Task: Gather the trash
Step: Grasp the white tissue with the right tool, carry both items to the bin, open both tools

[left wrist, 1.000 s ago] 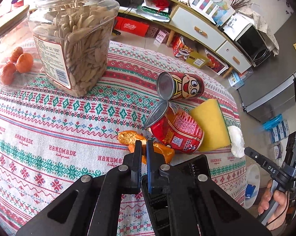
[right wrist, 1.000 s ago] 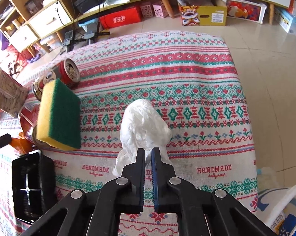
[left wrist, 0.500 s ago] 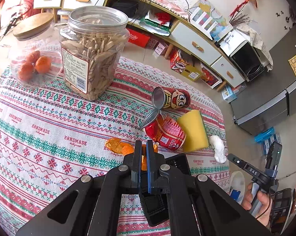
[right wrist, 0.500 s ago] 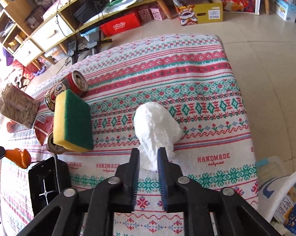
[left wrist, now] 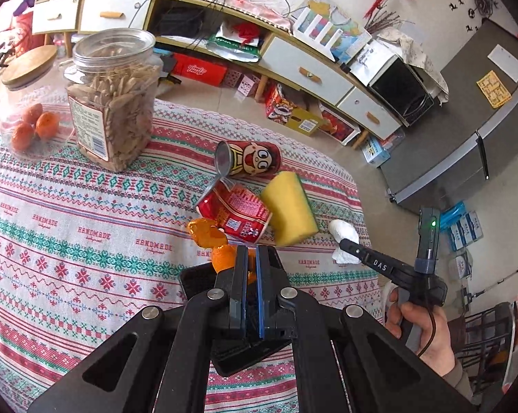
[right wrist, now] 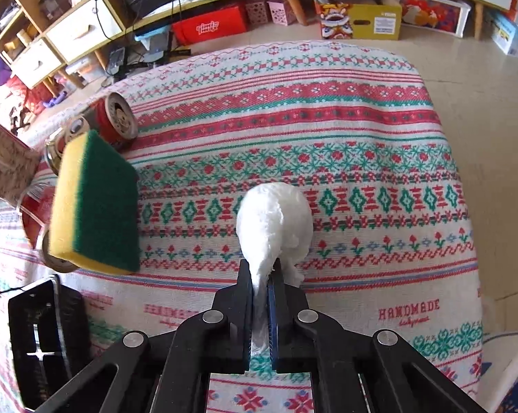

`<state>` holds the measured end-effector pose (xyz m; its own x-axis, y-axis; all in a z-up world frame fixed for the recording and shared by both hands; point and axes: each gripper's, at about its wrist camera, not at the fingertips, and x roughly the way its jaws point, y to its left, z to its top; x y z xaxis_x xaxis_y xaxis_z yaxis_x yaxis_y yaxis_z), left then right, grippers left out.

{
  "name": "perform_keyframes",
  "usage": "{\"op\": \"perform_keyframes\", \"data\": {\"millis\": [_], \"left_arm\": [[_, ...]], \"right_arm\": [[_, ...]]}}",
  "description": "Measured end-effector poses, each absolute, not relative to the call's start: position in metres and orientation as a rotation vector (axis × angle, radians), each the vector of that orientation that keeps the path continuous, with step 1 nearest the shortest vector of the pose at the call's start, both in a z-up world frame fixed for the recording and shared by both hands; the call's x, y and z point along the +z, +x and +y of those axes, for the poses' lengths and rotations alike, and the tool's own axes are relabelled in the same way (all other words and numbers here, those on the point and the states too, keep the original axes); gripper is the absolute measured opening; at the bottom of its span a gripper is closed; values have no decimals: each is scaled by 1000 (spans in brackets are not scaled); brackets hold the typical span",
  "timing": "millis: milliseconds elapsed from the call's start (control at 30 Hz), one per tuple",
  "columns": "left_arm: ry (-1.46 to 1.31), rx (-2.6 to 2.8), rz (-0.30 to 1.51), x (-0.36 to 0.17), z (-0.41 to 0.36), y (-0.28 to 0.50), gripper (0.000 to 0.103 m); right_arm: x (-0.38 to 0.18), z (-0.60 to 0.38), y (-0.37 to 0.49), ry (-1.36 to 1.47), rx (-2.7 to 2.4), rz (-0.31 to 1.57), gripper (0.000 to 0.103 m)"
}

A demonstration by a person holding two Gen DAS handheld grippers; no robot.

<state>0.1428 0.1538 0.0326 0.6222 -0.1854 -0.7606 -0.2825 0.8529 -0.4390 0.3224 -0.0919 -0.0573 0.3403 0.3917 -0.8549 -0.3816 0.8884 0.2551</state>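
Both pictures are bright with soft daylight, and the shadows under things on the tabletop (right wrist: 327,110) are faint. The lens bends everything near the picture edges, so the long shelf (left wrist: 259,31) curves like a bow and the corners go dark. Things in the middle look sharp, but the white wad (right wrist: 274,220) is so bright that its wrinkles wash out, and the jar of seeds (right wrist: 2,168) at the left edge is a bit smeared.
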Motion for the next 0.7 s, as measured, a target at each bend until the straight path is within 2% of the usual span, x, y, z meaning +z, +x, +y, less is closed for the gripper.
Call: {"op": "perform_keyframes", "data": {"millis": [200, 700], "left_arm": [[-570, 21, 891, 42, 146, 140, 3], [-544, -59, 841, 69, 113, 133, 3]], "right_arm": [[-22, -96, 294, 35, 560, 1070, 5], [13, -142, 247, 67, 559, 1029, 5]]}}
